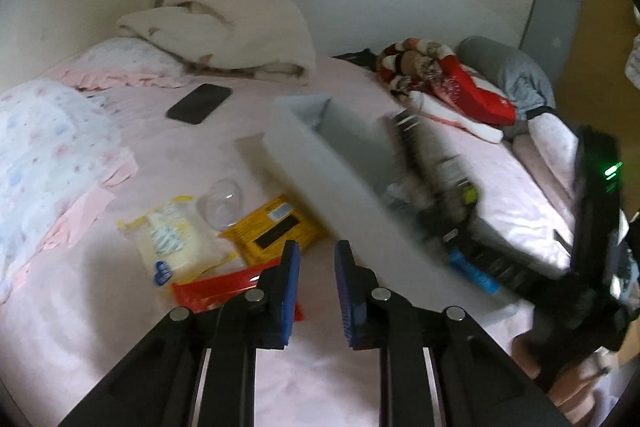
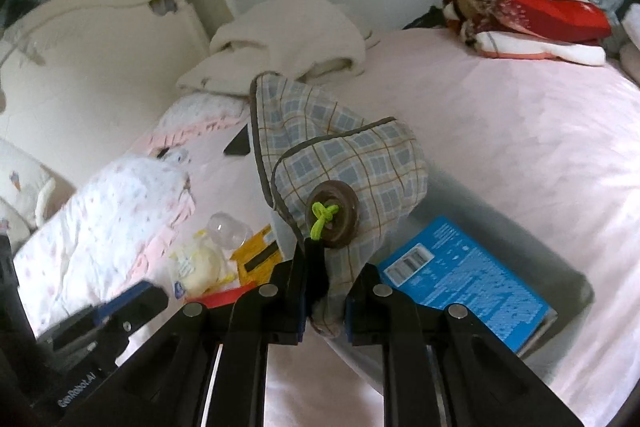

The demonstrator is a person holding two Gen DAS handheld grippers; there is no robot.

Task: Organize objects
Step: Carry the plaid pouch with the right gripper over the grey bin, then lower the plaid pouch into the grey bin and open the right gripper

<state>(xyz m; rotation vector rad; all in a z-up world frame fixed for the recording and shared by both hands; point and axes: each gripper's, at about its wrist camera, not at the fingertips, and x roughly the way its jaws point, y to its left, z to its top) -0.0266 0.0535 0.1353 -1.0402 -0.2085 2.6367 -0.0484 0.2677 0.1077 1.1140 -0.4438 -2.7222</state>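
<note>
we have the right claw [image 2: 324, 301] pinched on the lower edge of a plaid fabric bin [image 2: 340, 163], the cloth bunched between the pads, so the bin hangs tilted ahead of the claw with its brown button [image 2: 332, 213] and green loop [image 2: 322, 221] facing us. holding it by one wall makes it sag, which is why, we judge, the soft sides fold over rather than stand open. in the left wrist view the same bin shows its grey inside [image 1: 340, 131], just ahead and to the right of our left claw [image 1: 317, 269].

our left claw has nothing between its blue pads; a narrow gap shows, about as closed as it goes. it hovers above the pink sheet [image 1: 120, 327].

the things to sort lie on the bed just ahead and left of the left claw: a red packet [image 1: 216, 289] nearest, a yellow packet [image 1: 276, 227] beyond it, a clear-wrapped pack [image 1: 168, 235] to its left, and a clear plastic dome [image 1: 222, 205]. a blue box [image 2: 460, 275] lies right of the right claw, under the lifted bin. a black phone [image 1: 200, 103] lies farther off.

we judge the bin is raised so it can be set closer to the loose items.
</note>
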